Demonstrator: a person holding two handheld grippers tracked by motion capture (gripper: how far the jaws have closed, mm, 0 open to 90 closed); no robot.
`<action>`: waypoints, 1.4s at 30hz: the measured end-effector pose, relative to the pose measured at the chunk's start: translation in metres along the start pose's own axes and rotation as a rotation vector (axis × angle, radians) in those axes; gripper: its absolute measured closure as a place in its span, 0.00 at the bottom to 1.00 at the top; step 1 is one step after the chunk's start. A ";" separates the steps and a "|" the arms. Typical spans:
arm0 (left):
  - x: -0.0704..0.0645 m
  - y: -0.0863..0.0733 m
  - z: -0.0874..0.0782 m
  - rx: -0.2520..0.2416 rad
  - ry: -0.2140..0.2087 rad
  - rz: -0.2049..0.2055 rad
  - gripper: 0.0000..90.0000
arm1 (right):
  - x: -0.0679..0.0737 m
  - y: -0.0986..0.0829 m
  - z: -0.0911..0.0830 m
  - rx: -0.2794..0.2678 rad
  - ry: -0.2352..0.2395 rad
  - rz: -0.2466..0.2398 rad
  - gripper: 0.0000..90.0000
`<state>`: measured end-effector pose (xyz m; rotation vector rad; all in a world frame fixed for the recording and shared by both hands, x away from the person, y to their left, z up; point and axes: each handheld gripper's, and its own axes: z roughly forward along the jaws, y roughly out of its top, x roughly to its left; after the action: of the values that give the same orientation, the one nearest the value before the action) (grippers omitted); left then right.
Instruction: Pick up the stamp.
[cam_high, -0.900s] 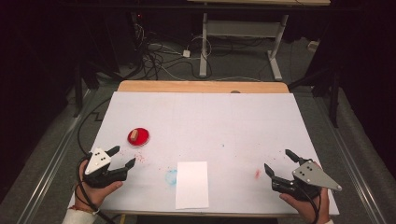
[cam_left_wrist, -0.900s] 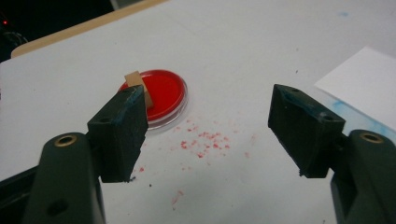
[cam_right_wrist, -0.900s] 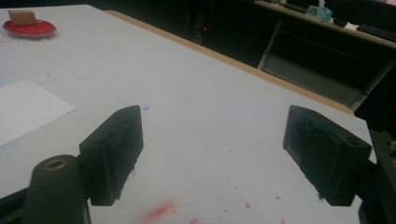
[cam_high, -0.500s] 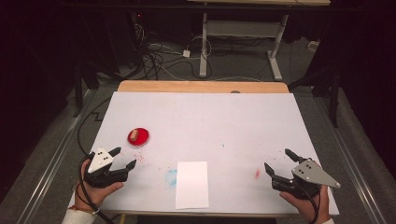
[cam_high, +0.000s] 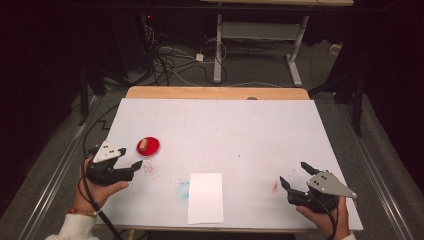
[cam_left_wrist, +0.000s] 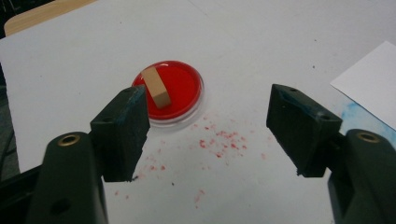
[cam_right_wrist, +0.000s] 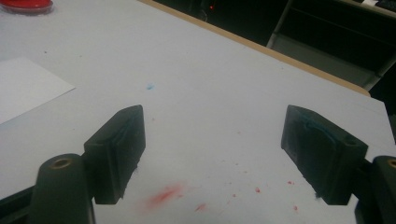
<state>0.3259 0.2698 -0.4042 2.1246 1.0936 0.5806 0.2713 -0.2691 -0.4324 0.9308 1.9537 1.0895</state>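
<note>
Since the earlier frames the left gripper (cam_high: 126, 158) has moved up the table toward the red dish (cam_high: 148, 146), so its tips now sit just beside the dish's near edge, where before they lay farther back toward the person. The right gripper (cam_high: 297, 176) has stayed put near the table's right front corner, and the white sheet of paper (cam_high: 205, 197) has not shifted.

The red dish (a shallow round one with a clear rim) holds a small tan block (cam_left_wrist: 155, 87), which leans across the dish's left half. In the left gripper view the dish (cam_left_wrist: 180, 88) lies just ahead of the spread jaws, nearer the left jaw, with nothing between them. Red specks (cam_left_wrist: 223, 139) dot the white table cover (cam_high: 220, 130) in front of the dish.

The right gripper's jaws are also spread wide and hold nothing; a red smear (cam_right_wrist: 166, 194) lies on the cover between them. A pale blue smudge (cam_high: 183, 188) sits at the paper's left edge
</note>
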 end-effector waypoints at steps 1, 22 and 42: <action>0.001 0.007 0.003 0.017 0.010 0.009 0.34 | 0.000 0.000 0.001 0.004 0.000 0.002 0.25; 0.045 0.055 0.081 0.412 -0.033 -0.138 0.56 | -0.001 -0.005 0.007 0.060 0.008 -0.014 0.26; 0.048 0.050 0.098 0.441 -0.007 -0.149 0.81 | -0.001 -0.006 0.007 0.069 0.005 -0.031 0.27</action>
<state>0.4424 0.2531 -0.4299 2.3785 1.4673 0.2774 0.2764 -0.2696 -0.4402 0.9327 2.0142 1.0138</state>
